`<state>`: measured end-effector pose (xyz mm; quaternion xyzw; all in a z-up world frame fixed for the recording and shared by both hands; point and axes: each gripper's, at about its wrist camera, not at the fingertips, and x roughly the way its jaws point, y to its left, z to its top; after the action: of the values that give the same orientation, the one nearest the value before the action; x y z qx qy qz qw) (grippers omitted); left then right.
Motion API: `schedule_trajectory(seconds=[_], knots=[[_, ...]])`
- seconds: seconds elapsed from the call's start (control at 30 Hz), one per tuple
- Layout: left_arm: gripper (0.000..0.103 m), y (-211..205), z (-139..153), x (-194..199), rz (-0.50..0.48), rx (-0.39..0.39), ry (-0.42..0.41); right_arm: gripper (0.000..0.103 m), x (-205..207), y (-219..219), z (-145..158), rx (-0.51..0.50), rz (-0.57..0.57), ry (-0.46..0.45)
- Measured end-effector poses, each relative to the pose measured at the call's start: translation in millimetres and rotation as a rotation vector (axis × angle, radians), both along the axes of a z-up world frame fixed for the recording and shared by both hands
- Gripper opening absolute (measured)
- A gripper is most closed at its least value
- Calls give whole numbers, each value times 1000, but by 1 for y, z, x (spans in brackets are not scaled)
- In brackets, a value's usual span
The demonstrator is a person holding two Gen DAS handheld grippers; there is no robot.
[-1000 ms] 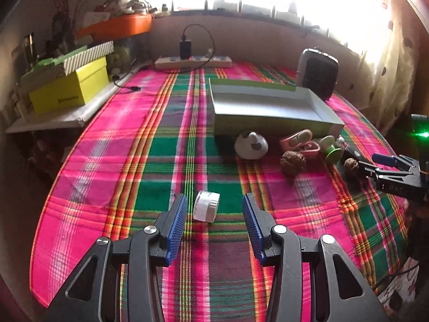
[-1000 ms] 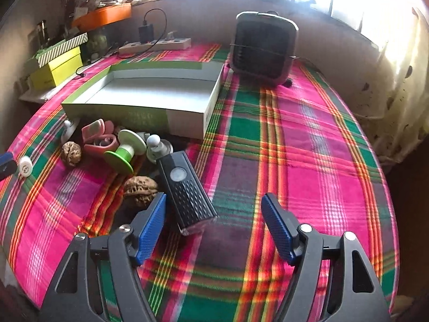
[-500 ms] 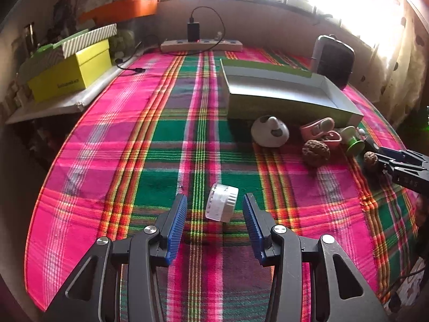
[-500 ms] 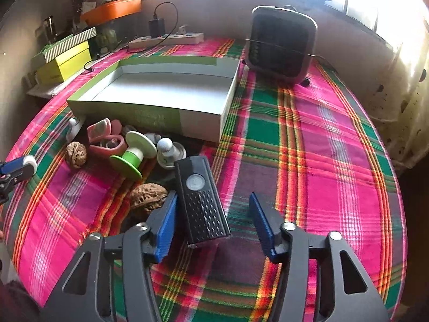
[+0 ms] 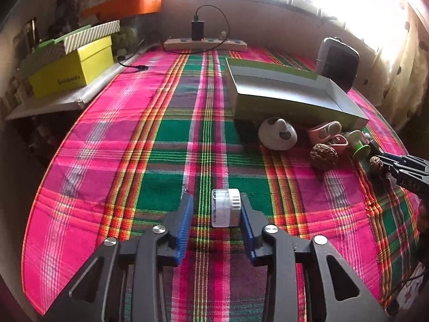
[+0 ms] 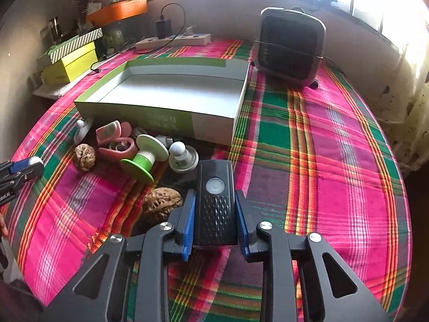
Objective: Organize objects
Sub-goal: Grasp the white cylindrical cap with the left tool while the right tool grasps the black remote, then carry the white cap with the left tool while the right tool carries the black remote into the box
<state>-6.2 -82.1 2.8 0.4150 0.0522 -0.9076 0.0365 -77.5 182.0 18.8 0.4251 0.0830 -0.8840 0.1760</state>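
my right tool [image 6: 215, 216] has just been closing and now clamps the black remote [image 6: 215, 201], long axis pointing ahead toward the box [image 6: 171, 120]. my left tool [image 5: 217, 216] has been closing too; the jar [image 5: 225, 210] lies between its pads, touching only the right one, box far ahead-right.

a tabletop [image 5: 166, 134] under pink and green plaid cloth carries an open shallow box [image 6: 171, 94], a dark square fan [image 6: 291, 47] and a power strip [image 5: 205, 44] at the far edge. before the box lie two walnuts [image 6: 84, 157], a pink clip [image 6: 115, 141], a green spool [image 6: 144, 158], a grey dome [image 5: 277, 136], a black remote [image 6: 214, 198] and a small white jar [image 5: 225, 210].
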Motion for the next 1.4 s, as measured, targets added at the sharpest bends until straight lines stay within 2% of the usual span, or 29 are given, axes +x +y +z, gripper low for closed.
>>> schedule_trajectory(seconds=[0.23,0.6,0.87,1.03,1.2,1.4], knots=[[17,0,1,-2,-1,5,0,28,0,-1,0,-2,-7,0],[17,1,2,-6,-6,3,-3,28,-1,-1,0,-3,-25,-4],[17,4,16,-14,-34,1,20,28,-1,3,9,-13,-59,12],[17,4,29,-28,-60,29,32,28,-3,5,22,-20,-80,26],[17,8,39,-50,-90,20,39,28,-11,3,35,-32,-86,41],[17,11,49,-81,-115,39,44,28,-31,-6,47,-55,-97,36]])
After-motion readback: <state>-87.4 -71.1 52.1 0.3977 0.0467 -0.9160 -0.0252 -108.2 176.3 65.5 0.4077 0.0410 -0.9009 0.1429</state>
